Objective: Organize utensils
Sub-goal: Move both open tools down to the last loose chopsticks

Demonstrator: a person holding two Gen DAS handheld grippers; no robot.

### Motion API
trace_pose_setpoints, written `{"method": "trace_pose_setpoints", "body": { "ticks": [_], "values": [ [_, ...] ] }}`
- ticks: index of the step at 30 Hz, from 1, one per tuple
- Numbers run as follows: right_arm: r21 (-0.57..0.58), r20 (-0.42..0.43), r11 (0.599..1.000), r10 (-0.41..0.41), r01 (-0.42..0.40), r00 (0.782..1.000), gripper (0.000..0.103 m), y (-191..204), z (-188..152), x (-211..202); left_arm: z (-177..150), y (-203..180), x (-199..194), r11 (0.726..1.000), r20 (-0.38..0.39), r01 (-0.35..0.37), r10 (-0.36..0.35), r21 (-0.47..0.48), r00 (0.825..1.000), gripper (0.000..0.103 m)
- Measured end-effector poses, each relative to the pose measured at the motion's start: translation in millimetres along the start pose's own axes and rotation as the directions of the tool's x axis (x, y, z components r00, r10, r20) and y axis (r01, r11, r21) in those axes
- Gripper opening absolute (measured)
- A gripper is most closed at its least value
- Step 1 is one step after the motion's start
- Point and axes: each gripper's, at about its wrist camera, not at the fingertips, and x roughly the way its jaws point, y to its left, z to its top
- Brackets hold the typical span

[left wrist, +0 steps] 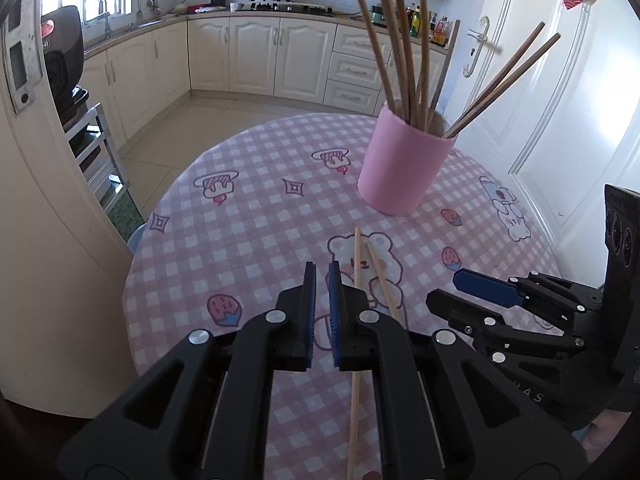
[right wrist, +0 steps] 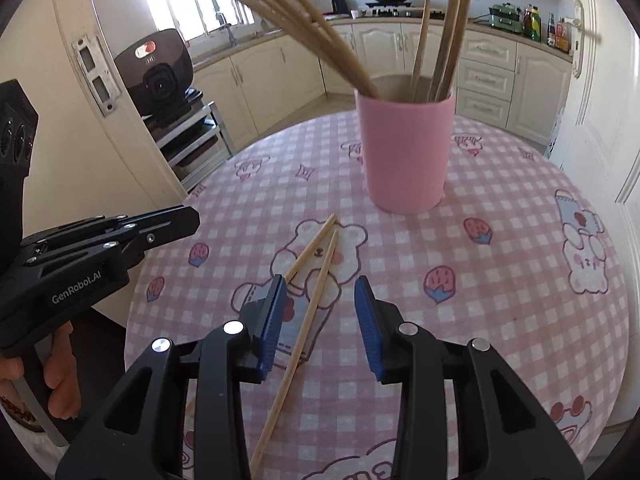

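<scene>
Two loose light wooden chopsticks lie on the pink checked tablecloth (left wrist: 260, 220). The long one (left wrist: 353, 400) passes under my left gripper's right finger; the other (left wrist: 380, 276) lies just beyond it. My left gripper (left wrist: 322, 280) hovers over the cloth, shut and holding nothing. My right gripper (right wrist: 320, 292) is open above the table, and one chopstick (right wrist: 313, 300) lies on the cloth below the gap between its blue pads, untouched. The second chopstick (right wrist: 312, 248) angles off by the left finger. A pink cup (left wrist: 400, 168) (right wrist: 406, 152) farther back holds several chopsticks (left wrist: 404, 52) (right wrist: 444, 40).
The round table (right wrist: 500, 200) ends near a curved white appliance (left wrist: 48, 240) on the left and a white door (left wrist: 560, 100) on the right. A black appliance on a rack (right wrist: 160, 76) and kitchen cabinets (left wrist: 260, 56) lie beyond. A hand (right wrist: 60, 380) holds the left gripper (right wrist: 192, 218).
</scene>
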Motion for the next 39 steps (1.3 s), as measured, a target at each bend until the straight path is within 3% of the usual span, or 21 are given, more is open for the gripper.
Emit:
{"method": "trace_pose_setpoints", "body": {
  "ticks": [4,6,7,11,15,21,32,39],
  "values": [
    [-0.016,-0.083,1.0,-0.019,0.017,0.996,0.033,5,-7,27,-7,9,11,0.999,-0.038,0.027,-0.028,-0.033,0.999,0.007],
    [-0.02,-0.1,0.999,-0.03,0.028,0.995,0.033,7,-7,36,-8,12,16,0.999,-0.05,0.026,-0.028,-0.042,0.998,0.029],
    [-0.023,-0.101,0.999,-0.04,0.038,0.994,0.033,8,-6,39,-9,13,17,0.999,-0.044,0.013,-0.015,-0.043,0.999,0.054],
    [-0.067,-0.11,0.995,-0.08,0.073,0.991,0.032,14,1,47,-10,16,21,0.999,-0.031,-0.02,0.019,-0.028,0.999,0.055],
    [-0.134,-0.112,0.984,-0.135,0.12,0.984,0.017,19,7,54,-9,18,31,0.999,-0.064,0.0,-0.003,-0.041,0.998,0.056],
    [-0.157,-0.136,0.984,-0.11,0.088,0.985,0.005,4,9,55,-7,4,53,0.999,-0.147,0.035,-0.036,-0.011,0.989,0.056],
    [-0.091,-0.149,0.994,-0.07,0.057,0.986,0.005,-36,9,41,-1,-21,85,0.999,-0.223,0.038,-0.029,0.037,0.974,0.056],
    [-0.078,-0.151,0.996,-0.058,0.047,0.987,0.005,-40,13,41,9,-37,103,0.993,-0.228,-0.019,0.045,0.118,0.973,0.055]
  ]
}}
